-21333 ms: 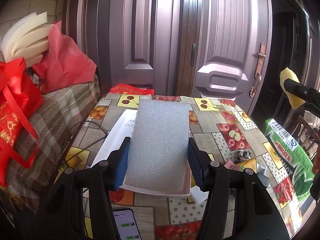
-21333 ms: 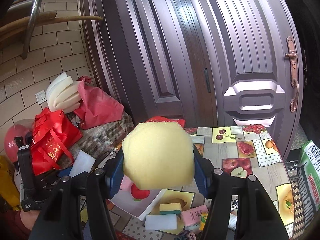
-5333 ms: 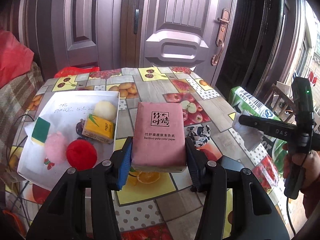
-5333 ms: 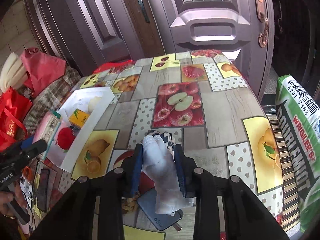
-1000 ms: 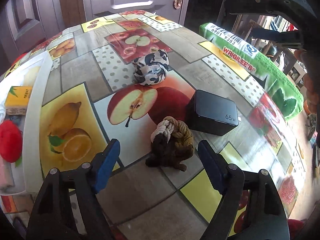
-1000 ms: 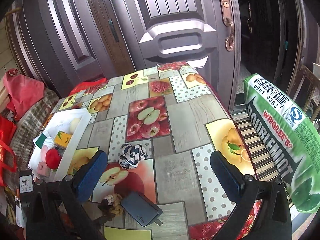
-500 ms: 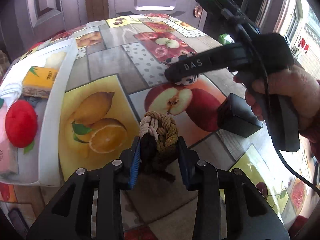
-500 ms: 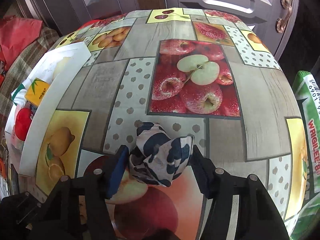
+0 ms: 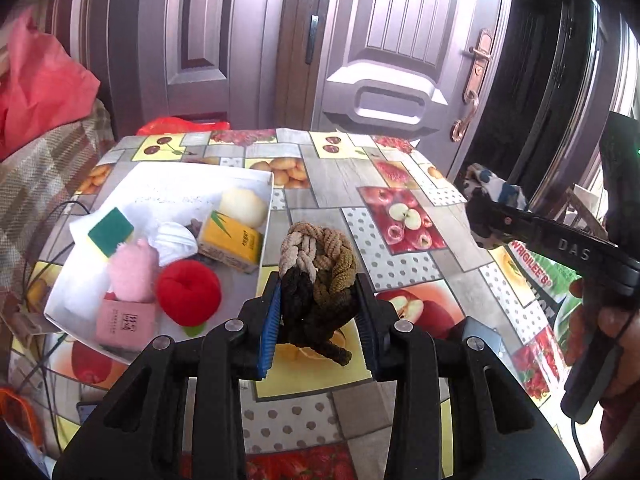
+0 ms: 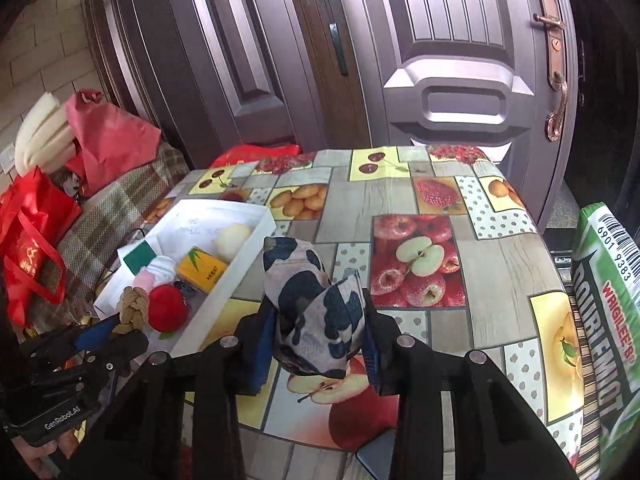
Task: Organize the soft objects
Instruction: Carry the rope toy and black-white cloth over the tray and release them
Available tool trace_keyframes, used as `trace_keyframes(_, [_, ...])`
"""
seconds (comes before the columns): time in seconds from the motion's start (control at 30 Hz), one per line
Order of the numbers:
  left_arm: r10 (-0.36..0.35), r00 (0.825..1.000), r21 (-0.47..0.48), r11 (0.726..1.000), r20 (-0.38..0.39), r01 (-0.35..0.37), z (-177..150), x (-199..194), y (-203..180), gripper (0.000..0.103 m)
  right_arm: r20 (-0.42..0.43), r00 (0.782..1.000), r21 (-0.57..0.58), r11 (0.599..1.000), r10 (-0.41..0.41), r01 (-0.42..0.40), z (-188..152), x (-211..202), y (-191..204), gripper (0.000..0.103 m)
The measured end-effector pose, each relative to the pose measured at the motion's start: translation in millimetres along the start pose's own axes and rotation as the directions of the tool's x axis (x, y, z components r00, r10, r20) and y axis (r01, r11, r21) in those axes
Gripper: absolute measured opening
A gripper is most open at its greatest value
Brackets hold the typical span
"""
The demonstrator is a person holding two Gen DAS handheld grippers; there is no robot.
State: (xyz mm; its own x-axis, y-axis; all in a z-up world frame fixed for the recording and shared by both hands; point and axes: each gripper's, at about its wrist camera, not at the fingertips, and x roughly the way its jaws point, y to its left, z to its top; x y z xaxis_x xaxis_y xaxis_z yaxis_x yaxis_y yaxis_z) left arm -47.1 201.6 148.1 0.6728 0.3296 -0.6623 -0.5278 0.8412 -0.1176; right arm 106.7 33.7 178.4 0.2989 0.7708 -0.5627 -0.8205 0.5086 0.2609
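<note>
Writing: green bag (image 10: 608, 300) reads "WRIGLEE'S", "6901 9383"; right tool "DAS"; left tool "GenRobot.AI".
Left gripper (image 9: 318, 312): pinching knotted rope (image 9: 318, 280) between blue pads, lifted above table (image 9: 332, 178).
Right gripper (image 10: 318, 340): clamped on cow-print cloth (image 10: 316, 304), bulging upward.
White tray (image 9: 266, 216): 10 o'clock of rope, holding red ball (image 9: 188, 298).

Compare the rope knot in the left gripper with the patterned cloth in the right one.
The rope knot is thick braided cord in beige, olive and black; the patterned cloth is thin fabric, pale with dark navy blotches. The knot is tightly woven, with a loose tail hanging down; the cloth is loosely bunched. Both are pinched between gripper fingers, lifted above the table.
</note>
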Motion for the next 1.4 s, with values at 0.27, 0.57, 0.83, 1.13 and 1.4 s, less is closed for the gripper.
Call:
trace_keyframes(0.27, [0.059,0.993,-0.004,0.998,0.102,-0.059,5.1,-56.3,9.6,0.034,0.185,0.981,-0.062,0.997,0.05,-0.04,4.9,-59.1,35.8,0.037])
trace_keyframes(0.57, [0.139,0.971,0.001,0.99,0.196,-0.142,38.9,-105.3,46.1,0.034,0.31,0.942,-0.109,0.989,0.129,-0.1,33.2,-80.3,74.5,0.037])
trace_keyframes(0.83, [0.172,0.952,-0.061,0.985,0.252,-0.162,95.3,-120.9,104.5,0.034,0.344,0.919,-0.115,0.98,0.194,-0.164,72.9,-59.3,123.9,0.037])
trace_keyframes(1.13, [0.154,0.986,-0.146,0.979,0.06,-0.144,83.4,-17.8,172.3,0.035,0.051,0.977,-0.08,0.976,0.206,-0.201,61.2,80.6,159.8,0.037])
trace_keyframes(1.4, [0.2,0.976,-0.167,0.963,-0.082,-0.211,57.0,59.1,196.0,0.061,-0.113,0.976,-0.032,0.981,0.184,-0.189,39.0,181.7,163.3,0.04])
